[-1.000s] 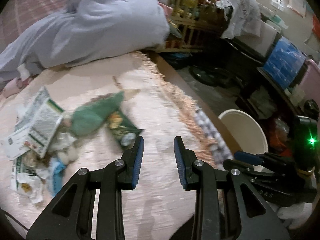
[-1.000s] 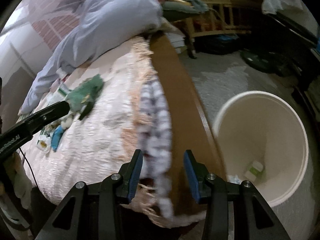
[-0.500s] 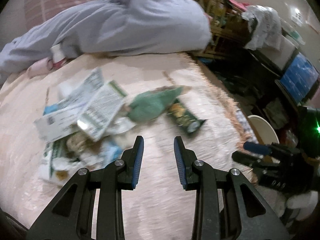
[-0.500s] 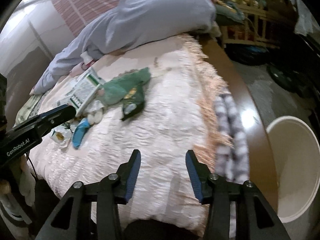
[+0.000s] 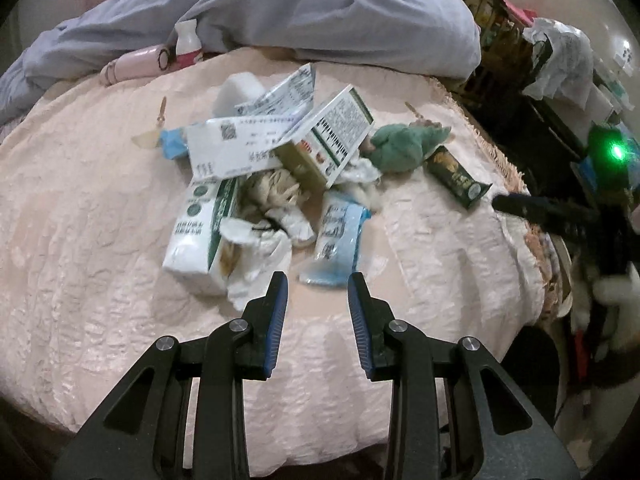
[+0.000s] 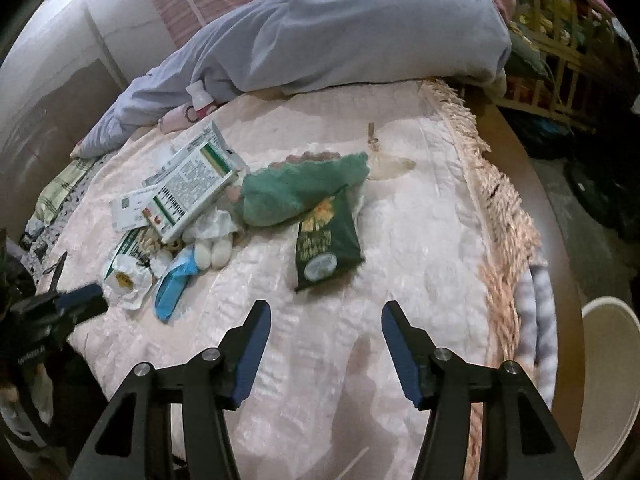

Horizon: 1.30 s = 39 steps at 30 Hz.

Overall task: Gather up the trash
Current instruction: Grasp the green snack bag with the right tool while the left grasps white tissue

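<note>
A heap of trash lies on the pink bedspread [image 5: 100,240]: white-and-green cartons [image 5: 200,232], a printed box [image 5: 332,136], crumpled tissue [image 5: 256,264], a blue wrapper [image 5: 340,240], a green cloth [image 5: 404,144] and a dark green snack bag [image 5: 456,178]. My left gripper [image 5: 318,304] is open and empty, just short of the blue wrapper. My right gripper [image 6: 324,340] is wide open and empty, just short of the snack bag [image 6: 326,248]. The white bin [image 6: 608,380] shows at the right edge, below the bed.
A grey-blue quilt [image 5: 320,4] lies along the far side of the bed, with a pink bottle [image 5: 136,62] next to it. The bedspread's fringe [image 6: 504,216] runs along the right edge. Wooden furniture [image 6: 552,40] and clutter stand beyond.
Both grippers have swung left from the bin and bed edge to face the trash heap and moved closer to it. The right gripper's jaws have opened wider.
</note>
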Each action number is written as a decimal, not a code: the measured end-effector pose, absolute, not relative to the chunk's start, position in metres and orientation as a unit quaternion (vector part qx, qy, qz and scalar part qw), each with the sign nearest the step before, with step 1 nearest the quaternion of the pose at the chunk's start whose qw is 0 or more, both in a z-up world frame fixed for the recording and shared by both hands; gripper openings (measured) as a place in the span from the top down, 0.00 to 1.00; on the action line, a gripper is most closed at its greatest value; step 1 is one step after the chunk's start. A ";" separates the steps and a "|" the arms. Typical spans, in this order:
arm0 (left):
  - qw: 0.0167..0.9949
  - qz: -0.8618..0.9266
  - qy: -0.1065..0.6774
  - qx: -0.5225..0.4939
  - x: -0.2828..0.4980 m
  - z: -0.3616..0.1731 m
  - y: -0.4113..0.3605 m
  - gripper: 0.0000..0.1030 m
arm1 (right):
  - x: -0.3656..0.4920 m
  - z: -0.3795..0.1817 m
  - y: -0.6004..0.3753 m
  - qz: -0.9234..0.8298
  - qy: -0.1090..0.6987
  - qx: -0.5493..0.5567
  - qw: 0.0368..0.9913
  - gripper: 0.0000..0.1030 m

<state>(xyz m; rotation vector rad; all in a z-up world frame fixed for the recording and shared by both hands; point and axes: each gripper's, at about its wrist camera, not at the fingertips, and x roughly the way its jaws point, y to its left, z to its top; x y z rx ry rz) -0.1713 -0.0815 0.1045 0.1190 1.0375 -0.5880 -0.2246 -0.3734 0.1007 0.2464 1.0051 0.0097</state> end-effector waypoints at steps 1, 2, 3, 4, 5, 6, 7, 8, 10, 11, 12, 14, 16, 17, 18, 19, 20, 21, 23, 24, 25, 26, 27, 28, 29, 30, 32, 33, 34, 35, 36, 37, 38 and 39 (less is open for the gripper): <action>0.825 -0.278 0.489 0.056 -0.171 0.103 -0.079 0.72 | -0.218 0.100 -0.375 0.003 0.480 0.116 0.869 0.44; 0.825 -0.279 0.489 0.056 -0.173 0.103 -0.079 0.72 | -0.216 0.101 -0.376 0.003 0.481 0.115 0.869 0.43; 0.825 -0.280 0.489 0.055 -0.173 0.102 -0.077 0.72 | -0.210 0.100 -0.378 0.002 0.481 0.114 0.869 0.42; 0.824 -0.280 0.489 0.053 -0.172 0.102 -0.076 0.72 | -0.206 0.099 -0.378 0.001 0.482 0.113 0.869 0.42; 0.824 -0.282 0.490 0.049 -0.170 0.101 -0.075 0.72 | -0.201 0.098 -0.379 0.000 0.483 0.112 0.868 0.42; 0.823 -0.282 0.491 0.045 -0.169 0.101 -0.073 0.72 | -0.194 0.095 -0.379 0.000 0.485 0.110 0.867 0.42; 0.823 -0.282 0.492 0.042 -0.166 0.100 -0.072 0.72 | -0.190 0.093 -0.379 -0.001 0.487 0.109 0.866 0.42; 0.823 -0.280 0.493 0.039 -0.163 0.099 -0.071 0.72 | -0.185 0.091 -0.378 0.000 0.490 0.106 0.865 0.42; 0.823 -0.275 0.495 0.036 -0.158 0.096 -0.069 0.72 | -0.172 0.083 -0.374 0.002 0.499 0.096 0.861 0.42; 0.824 -0.271 0.497 0.035 -0.155 0.095 -0.069 0.72 | -0.167 0.080 -0.373 0.002 0.502 0.090 0.860 0.42; 0.824 -0.267 0.499 0.035 -0.152 0.092 -0.069 0.72 | -0.162 0.077 -0.372 0.001 0.505 0.084 0.859 0.42; 0.825 -0.260 0.501 0.032 -0.147 0.088 -0.070 0.72 | -0.154 0.073 -0.371 -0.002 0.507 0.077 0.858 0.42; 0.826 -0.252 0.502 0.031 -0.140 0.083 -0.072 0.72 | -0.146 0.068 -0.370 -0.006 0.509 0.072 0.858 0.42; 0.828 -0.247 0.503 0.031 -0.136 0.080 -0.073 0.72 | -0.144 0.067 -0.370 -0.007 0.507 0.070 0.859 0.42; 0.829 -0.241 0.503 0.032 -0.133 0.076 -0.075 0.72 | -0.142 0.067 -0.369 -0.009 0.504 0.065 0.861 0.42; 0.832 -0.236 0.501 0.035 -0.129 0.074 -0.077 0.72 | -0.140 0.066 -0.368 -0.010 0.502 0.062 0.863 0.42; 0.835 -0.232 0.498 0.040 -0.126 0.071 -0.080 0.72 | -0.138 0.066 -0.368 -0.011 0.501 0.061 0.863 0.42; 0.838 -0.227 0.495 0.047 -0.123 0.069 -0.084 0.72 | -0.137 0.066 -0.368 -0.011 0.499 0.059 0.865 0.42; 0.839 -0.220 0.494 0.054 -0.115 0.062 -0.089 0.72 | -0.135 0.065 -0.366 -0.011 0.497 0.054 0.866 0.49; 0.839 -0.218 0.496 0.055 -0.112 0.059 -0.091 0.72 | -0.135 0.065 -0.367 -0.013 0.495 0.049 0.867 0.54; 0.839 -0.217 0.497 0.055 -0.110 0.056 -0.093 0.72 | -0.134 0.065 -0.366 -0.015 0.493 0.046 0.868 0.56; 0.839 -0.216 0.496 0.057 -0.108 0.054 -0.094 0.72 | -0.134 0.065 -0.366 -0.015 0.491 0.047 0.869 0.61; 0.841 -0.217 0.493 0.060 -0.107 0.053 -0.096 0.72 | -0.135 0.066 -0.368 -0.012 0.490 0.049 0.870 0.65; 0.842 -0.219 0.488 0.066 -0.107 0.053 -0.098 0.72 | -0.137 0.068 -0.369 -0.009 0.488 0.051 0.871 0.65; 0.842 -0.220 0.487 0.070 -0.108 0.052 -0.099 0.72 | -0.140 0.069 -0.370 -0.005 0.486 0.053 0.872 0.66; 0.839 -0.225 0.490 0.072 -0.109 0.051 -0.100 0.73 | -0.145 0.070 -0.371 -0.002 0.486 0.054 0.873 0.68; 0.830 -0.234 0.502 0.065 -0.109 0.048 -0.099 0.78 | -0.155 0.073 -0.373 0.004 0.483 0.058 0.873 0.69; 0.828 -0.239 0.504 0.057 -0.110 0.048 -0.095 0.84 | -0.160 0.076 -0.374 0.010 0.482 0.065 0.874 0.69; 0.828 -0.240 0.504 0.053 -0.111 0.048 -0.093 0.87 | -0.166 0.079 -0.375 0.017 0.479 0.073 0.875 0.69; 0.827 -0.243 0.504 0.049 -0.112 0.050 -0.089 0.88 | -0.170 0.081 -0.375 0.020 0.477 0.077 0.875 0.69; 0.825 -0.246 0.506 0.042 -0.114 0.053 -0.085 0.89 | -0.177 0.084 -0.375 0.025 0.473 0.083 0.877 0.69; 0.823 -0.250 0.508 0.033 -0.115 0.056 -0.081 0.89 | -0.182 0.087 -0.375 0.027 0.470 0.085 0.878 0.69; 0.821 -0.254 0.510 0.025 -0.117 0.060 -0.076 0.92 | -0.188 0.089 -0.375 0.030 0.468 0.088 0.879 0.69; 0.821 -0.257 0.510 0.022 -0.119 0.063 -0.074 0.92 | -0.193 0.091 -0.375 0.033 0.466 0.091 0.880 0.69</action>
